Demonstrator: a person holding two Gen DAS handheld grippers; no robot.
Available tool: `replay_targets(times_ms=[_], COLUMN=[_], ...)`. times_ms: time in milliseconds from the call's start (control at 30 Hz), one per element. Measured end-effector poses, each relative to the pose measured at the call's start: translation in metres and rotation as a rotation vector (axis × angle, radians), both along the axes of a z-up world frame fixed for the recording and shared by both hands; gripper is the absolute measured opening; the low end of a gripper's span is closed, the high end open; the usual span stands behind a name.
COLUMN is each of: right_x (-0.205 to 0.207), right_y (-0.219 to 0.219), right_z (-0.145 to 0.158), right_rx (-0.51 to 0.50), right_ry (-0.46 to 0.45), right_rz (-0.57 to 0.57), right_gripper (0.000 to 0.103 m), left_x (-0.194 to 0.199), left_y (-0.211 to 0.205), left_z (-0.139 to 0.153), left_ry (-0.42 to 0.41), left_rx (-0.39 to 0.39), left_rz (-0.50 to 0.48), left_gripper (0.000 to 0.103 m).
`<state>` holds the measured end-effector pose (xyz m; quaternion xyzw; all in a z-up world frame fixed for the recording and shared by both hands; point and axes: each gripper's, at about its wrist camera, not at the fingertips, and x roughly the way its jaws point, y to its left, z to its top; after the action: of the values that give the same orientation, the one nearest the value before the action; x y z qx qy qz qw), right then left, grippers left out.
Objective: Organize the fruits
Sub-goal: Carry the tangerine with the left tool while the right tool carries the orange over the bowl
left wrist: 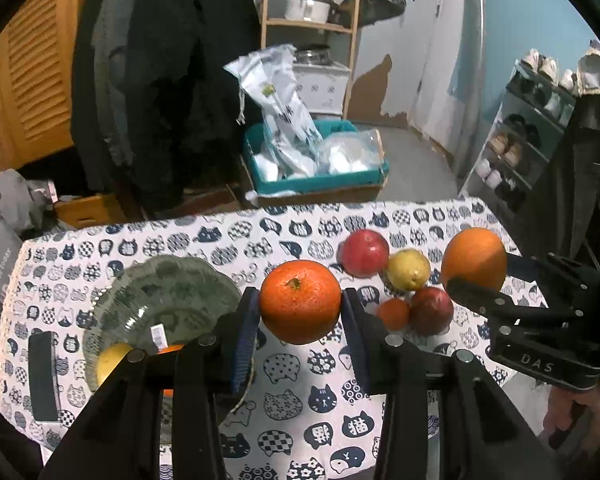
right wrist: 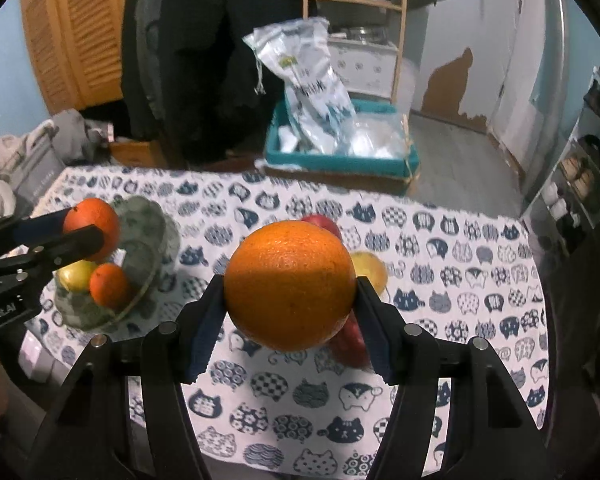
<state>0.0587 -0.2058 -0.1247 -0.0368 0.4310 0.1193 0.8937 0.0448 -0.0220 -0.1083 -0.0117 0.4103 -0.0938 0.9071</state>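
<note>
Left wrist view: left gripper fingers clamping a small orange, right gripper gripping a big orange; bowl holding two fruits, four waiting on table

Left gripper clamps a round orange tangerine off the table. Scalloped grey-green glass bowl sits below-left of it; loose fruit cluster, red apple rearmost, lies right. Right gripper, further right, clamps a large round orange above that cluster.
</note>
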Motion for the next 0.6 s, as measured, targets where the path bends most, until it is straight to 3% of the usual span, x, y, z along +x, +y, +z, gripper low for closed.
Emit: replay_targets(times_ms=[300,600], right_x=[-0.001,0.007], right_y=[0.019,0.048], right_z=[0.031,0.044], right_rx=[0.040,0.067], right_ry=[-0.059,-0.076], right_rz=[0.039,0.083], right_gripper=[0.063,0.063], left_x=[-0.004,-0.006], left_y=[0.024,0.052], left_z=[0.019,0.030], left_ry=[-0.050,-0.087], left_rx=[-0.018,-0.016], left_rz=[0.048,0.100], left_gripper=[0.042,0.042])
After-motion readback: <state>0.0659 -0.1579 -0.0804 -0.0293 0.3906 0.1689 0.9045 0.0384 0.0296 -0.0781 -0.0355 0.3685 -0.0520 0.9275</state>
